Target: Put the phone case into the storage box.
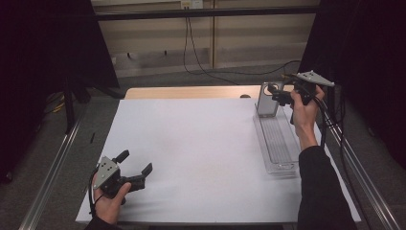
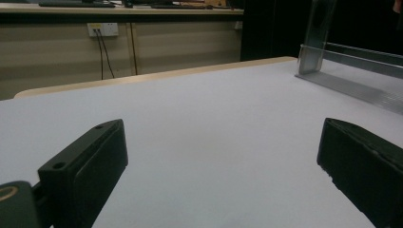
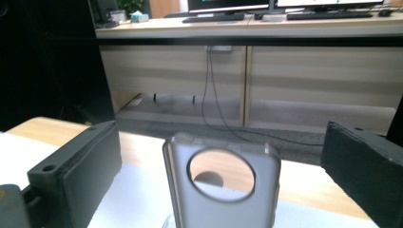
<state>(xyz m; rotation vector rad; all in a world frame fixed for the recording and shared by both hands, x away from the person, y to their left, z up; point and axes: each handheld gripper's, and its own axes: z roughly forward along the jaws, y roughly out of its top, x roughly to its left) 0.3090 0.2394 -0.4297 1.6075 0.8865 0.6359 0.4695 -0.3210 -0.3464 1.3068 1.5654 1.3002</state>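
Right gripper [image 1: 277, 94] approaching the upright end plate [image 1: 266, 99] of a clear tray [image 1: 277, 143]

The plate, pierced by a round hole, stands at the tray's far end on the table [image 1: 191, 153] and lies between the parted jaws, not yet touched; grasping remains to be done. The left gripper [image 1: 136, 165], jaws wide apart, rests idle at the near left corner, well apart from the tray

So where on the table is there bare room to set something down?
The white sheet is bare from the left gripper across to the clear tray. The right edge is crowded: the tray, its upright grey holder, and the open right gripper at the holder.
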